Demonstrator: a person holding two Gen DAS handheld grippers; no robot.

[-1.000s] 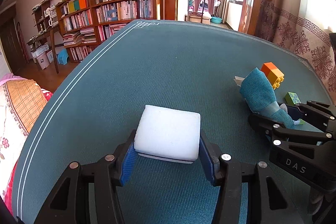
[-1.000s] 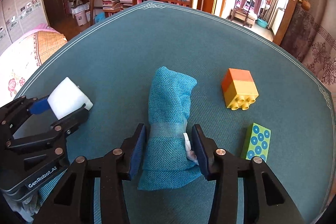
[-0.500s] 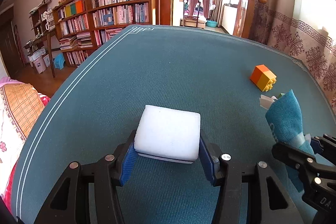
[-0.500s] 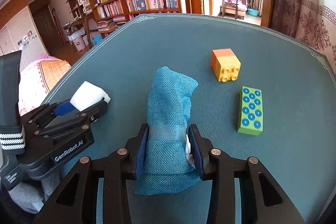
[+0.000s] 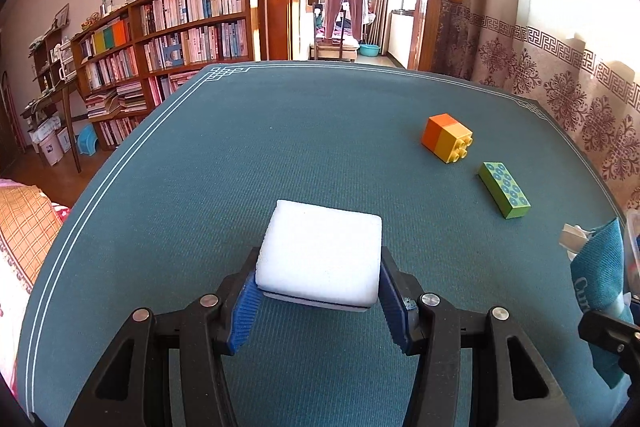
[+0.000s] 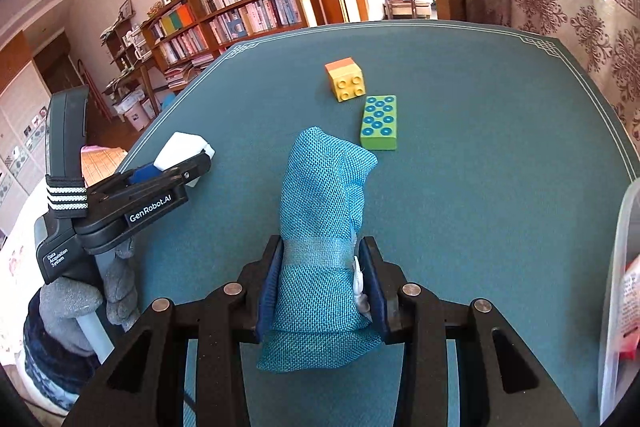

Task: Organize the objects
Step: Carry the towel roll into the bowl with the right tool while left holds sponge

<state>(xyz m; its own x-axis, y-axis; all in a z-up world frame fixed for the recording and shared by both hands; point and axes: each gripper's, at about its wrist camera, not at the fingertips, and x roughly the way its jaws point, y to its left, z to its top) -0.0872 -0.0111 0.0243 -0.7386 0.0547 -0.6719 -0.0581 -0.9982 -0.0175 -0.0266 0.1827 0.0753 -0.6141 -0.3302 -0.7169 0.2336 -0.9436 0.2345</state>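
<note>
My left gripper point(image 5: 319, 301) is shut on a white sponge block point(image 5: 320, 255) and holds it above the teal table; it also shows at the left of the right wrist view point(image 6: 188, 163). My right gripper point(image 6: 322, 283) is shut on a rolled blue woven cloth point(image 6: 324, 211), held up over the table; the cloth also shows at the right edge of the left wrist view point(image 5: 600, 275). An orange and yellow toy brick point(image 6: 346, 79) and a green brick with blue dots point(image 6: 379, 123) lie on the table beyond the cloth.
The teal table point(image 5: 280, 147) has a white border line. A clear plastic bin point(image 6: 618, 287) with a red and white packet stands at the right edge. Bookshelves point(image 5: 180, 35), a doorway and a patterned curtain lie beyond the table.
Both grippers have pulled back and lifted with their loads. The right gripper with the cloth has moved right, away from the left gripper; the bin has come into view.
</note>
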